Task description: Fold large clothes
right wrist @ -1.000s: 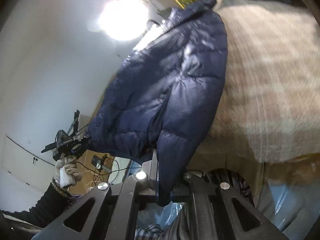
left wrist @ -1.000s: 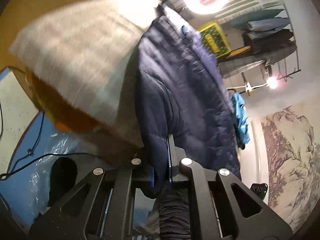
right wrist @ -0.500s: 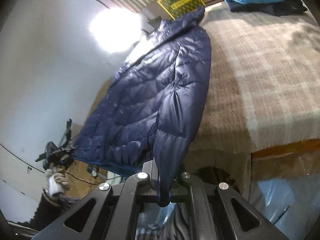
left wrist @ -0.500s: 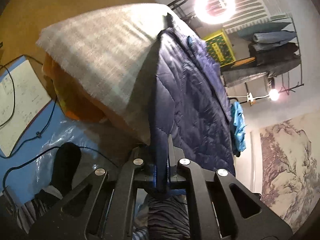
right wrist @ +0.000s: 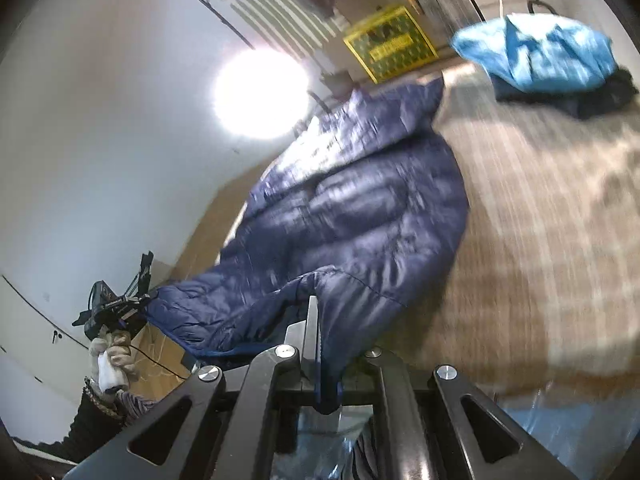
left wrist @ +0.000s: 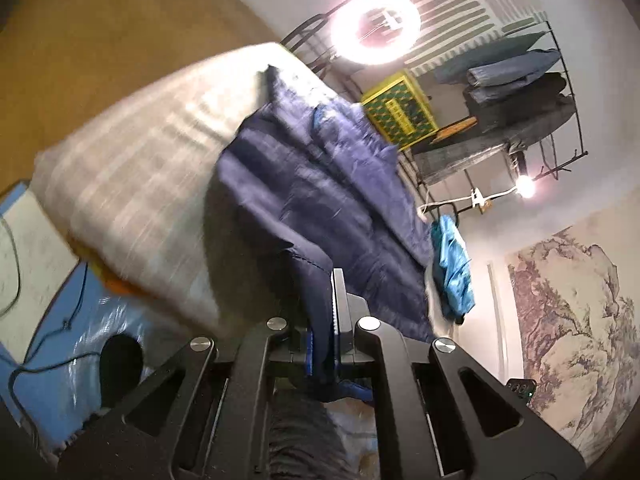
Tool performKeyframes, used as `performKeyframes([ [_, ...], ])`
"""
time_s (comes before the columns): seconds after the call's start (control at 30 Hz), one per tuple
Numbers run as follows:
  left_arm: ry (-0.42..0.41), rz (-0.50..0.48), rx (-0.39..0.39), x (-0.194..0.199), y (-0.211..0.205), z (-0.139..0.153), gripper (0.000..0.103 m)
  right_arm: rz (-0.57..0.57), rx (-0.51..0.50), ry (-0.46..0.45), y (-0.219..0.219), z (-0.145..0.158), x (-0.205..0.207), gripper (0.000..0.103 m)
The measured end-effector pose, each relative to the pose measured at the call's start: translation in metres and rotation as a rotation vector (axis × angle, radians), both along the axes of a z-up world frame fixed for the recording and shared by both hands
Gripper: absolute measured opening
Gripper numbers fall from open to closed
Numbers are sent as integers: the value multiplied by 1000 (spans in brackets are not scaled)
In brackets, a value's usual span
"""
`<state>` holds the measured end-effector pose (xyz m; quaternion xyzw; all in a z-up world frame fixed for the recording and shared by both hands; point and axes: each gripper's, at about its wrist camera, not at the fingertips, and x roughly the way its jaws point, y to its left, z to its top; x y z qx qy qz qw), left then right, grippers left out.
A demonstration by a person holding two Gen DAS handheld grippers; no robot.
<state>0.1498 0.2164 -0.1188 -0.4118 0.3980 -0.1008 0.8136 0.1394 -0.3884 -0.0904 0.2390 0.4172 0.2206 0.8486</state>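
Note:
A navy quilted puffer jacket [left wrist: 320, 184] lies spread over a table covered with a beige checked cloth [left wrist: 136, 184]. My left gripper [left wrist: 322, 300] is shut on the jacket's near hem, which is pinched between its fingers and lifted off the cloth. In the right wrist view the same jacket [right wrist: 360, 208] stretches away toward the far edge, and my right gripper [right wrist: 320, 320] is shut on the other end of the hem. At the left of that view a gloved hand [right wrist: 112, 360] holds the left gripper [right wrist: 116, 304], which grips the hem's far corner.
A bright blue garment [right wrist: 536, 56] lies on a dark one at the table's far corner. A ring light [left wrist: 376, 28], a yellow crate [left wrist: 400, 110] and a rack of folded clothes [left wrist: 516, 92] stand behind. Blue plastic sheeting [left wrist: 52, 328] and cables lie on the floor.
Both grippers have risen with the jacket's hem still pinched, lifting its lower edge off the cloth. More of the table top and the far blue garment has come into view.

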Motion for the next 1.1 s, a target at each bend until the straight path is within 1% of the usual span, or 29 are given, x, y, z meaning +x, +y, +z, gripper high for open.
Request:
performKeyframes([
  [0.13, -51, 10, 23, 36, -1, 30, 4, -14, -5, -52, -2, 26, 25, 2],
  [0.3, -74, 37, 38, 79, 2, 46, 4, -39, -17, -90, -2, 46, 70, 2],
  [0.57, -67, 57, 89, 163, -6, 47, 4, -59, -74, -112, 3, 57, 145, 2],
  [0.63, -66, 65, 90, 185, -7, 46, 4, -68, -86, -111, 2, 57, 166, 2],
  [0.7, -65, 70, 92, 213, -8, 45, 4, -79, -98, -111, 1, 56, 190, 1],
  [0.8, -67, 73, 114, 248, -9, 47, 4, -100, -122, -111, -1, 54, 226, 1],
  [0.83, -67, 72, 123, 265, -10, 46, 4, -106, -130, -110, -1, 54, 236, 2],
  [0.97, -63, 71, 142, 315, -15, 40, 4, -136, -170, -94, -3, 48, 287, 1],
  [1.1, -48, 69, 165, 366, -22, 25, 4, -159, -217, -79, -2, 40, 336, 1],
])
